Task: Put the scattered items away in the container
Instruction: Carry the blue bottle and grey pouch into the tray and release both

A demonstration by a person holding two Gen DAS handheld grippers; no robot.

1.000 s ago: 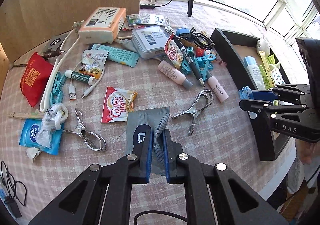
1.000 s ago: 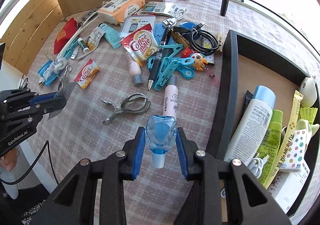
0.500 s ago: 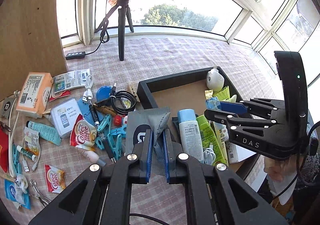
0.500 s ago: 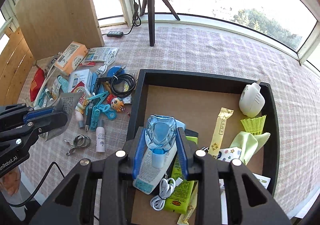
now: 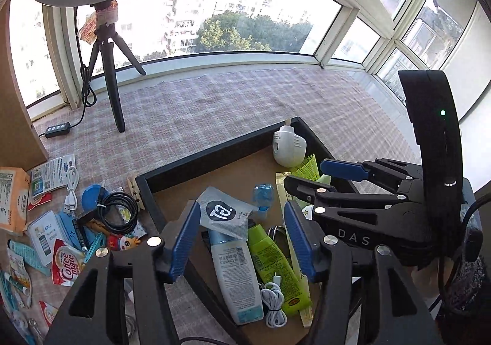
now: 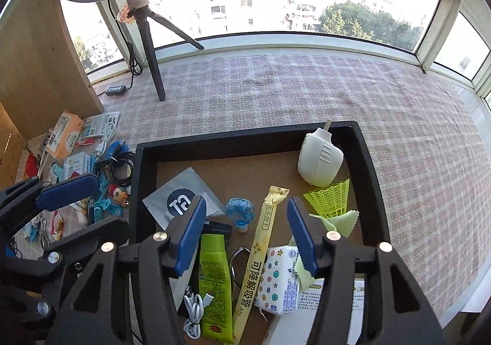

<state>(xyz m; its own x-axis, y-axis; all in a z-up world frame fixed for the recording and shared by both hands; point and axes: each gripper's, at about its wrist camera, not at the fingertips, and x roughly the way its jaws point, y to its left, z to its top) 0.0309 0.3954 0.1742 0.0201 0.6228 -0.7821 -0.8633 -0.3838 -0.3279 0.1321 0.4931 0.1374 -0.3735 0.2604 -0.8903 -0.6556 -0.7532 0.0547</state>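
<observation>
Left hand-held gripper point(image 5: 241, 237) and right hand-held gripper point(image 6: 245, 233) angled downward, side by side, jaws just opened, empty

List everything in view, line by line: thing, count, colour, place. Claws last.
tray: 1, black, on the checked cloth
pouch: 1, grey, in tray, left
small bottle: 1, clear blue, in tray, middle
tube: 1, green, in tray, near side
shuttlecock: 1, yellow-green, in tray, right
tripod: 1, black, by the window
coiled cable: 1, black, left of tray
left claw: 1, black and blue, open over tray
right claw: 1, black and blue, open over tray
</observation>
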